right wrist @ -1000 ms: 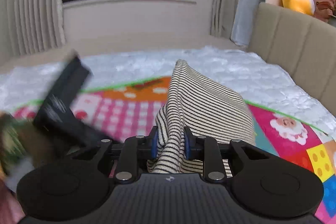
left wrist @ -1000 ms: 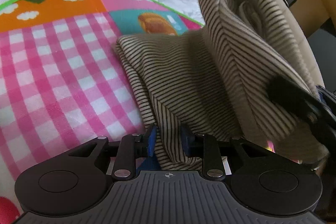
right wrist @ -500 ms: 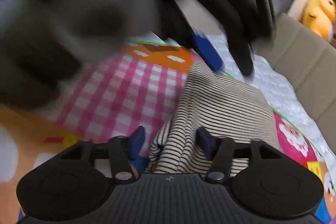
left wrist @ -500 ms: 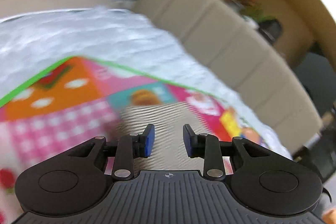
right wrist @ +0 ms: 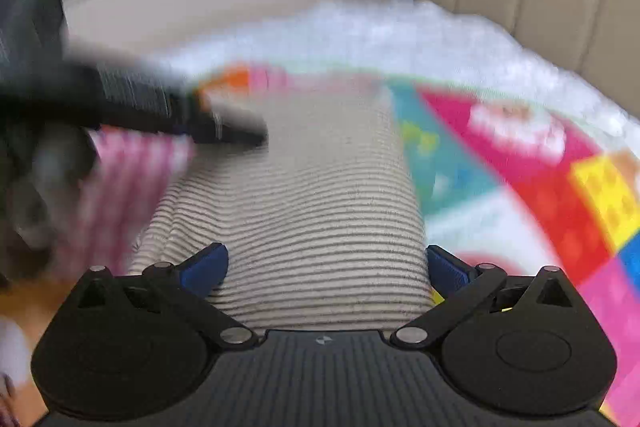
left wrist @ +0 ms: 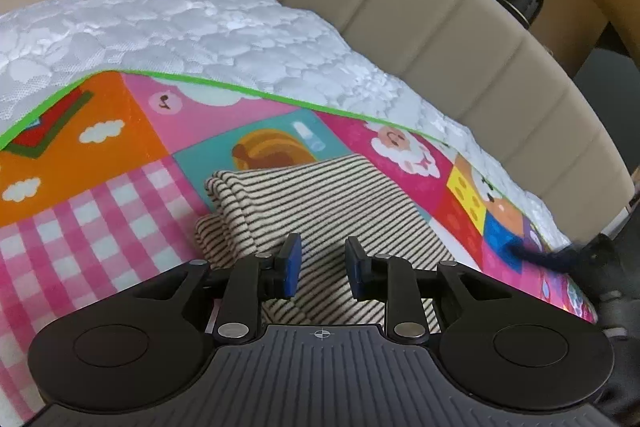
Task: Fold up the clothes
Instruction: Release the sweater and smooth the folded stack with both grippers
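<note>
Hovering over the folded beige black-striped knit garment (left wrist: 320,203), my left claw (left wrist: 320,263) gapes empty. My right claw (right wrist: 324,267) spreads wide above it, on the colourful patchwork play mat (left wrist: 100,219)

A bed (left wrist: 224,27) with a white quilted cover carries a bright patchwork mat (left wrist: 120,163), green-edged, with pink check, orange, teal and cartoon squares. A striped garment (left wrist: 320,203) lies folded flat on the mat, its layered edge toward the pink check. A beige padded headboard (left wrist: 440,27) borders the bed.
</note>
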`<state>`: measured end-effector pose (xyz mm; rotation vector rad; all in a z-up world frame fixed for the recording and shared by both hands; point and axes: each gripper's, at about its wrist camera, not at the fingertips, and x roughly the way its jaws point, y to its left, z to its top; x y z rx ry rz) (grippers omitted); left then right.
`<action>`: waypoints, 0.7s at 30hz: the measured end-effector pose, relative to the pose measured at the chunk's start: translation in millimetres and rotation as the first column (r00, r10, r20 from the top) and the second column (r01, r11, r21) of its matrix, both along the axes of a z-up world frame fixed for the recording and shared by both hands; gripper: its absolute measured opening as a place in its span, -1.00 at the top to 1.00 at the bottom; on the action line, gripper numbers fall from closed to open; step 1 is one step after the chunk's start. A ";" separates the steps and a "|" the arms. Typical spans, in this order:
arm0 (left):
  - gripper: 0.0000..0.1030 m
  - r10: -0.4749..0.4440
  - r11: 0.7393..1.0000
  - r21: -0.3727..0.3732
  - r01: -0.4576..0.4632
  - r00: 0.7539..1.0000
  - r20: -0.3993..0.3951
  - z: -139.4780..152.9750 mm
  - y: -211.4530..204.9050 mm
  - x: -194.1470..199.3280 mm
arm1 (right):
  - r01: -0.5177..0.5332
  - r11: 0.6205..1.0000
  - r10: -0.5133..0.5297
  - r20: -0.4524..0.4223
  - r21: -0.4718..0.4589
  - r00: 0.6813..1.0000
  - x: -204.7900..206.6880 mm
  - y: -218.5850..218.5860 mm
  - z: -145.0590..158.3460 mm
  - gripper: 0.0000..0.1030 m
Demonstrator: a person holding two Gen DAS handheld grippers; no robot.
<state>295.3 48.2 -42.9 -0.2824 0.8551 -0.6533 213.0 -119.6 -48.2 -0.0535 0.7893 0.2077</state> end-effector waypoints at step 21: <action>0.48 -0.003 0.999 -0.042 0.002 1.000 -0.013 -8.5 6.8 5.9 | 0.102 0.970 -0.118 0.063 0.220 0.991 48.3 -52.9 32.4 -0.41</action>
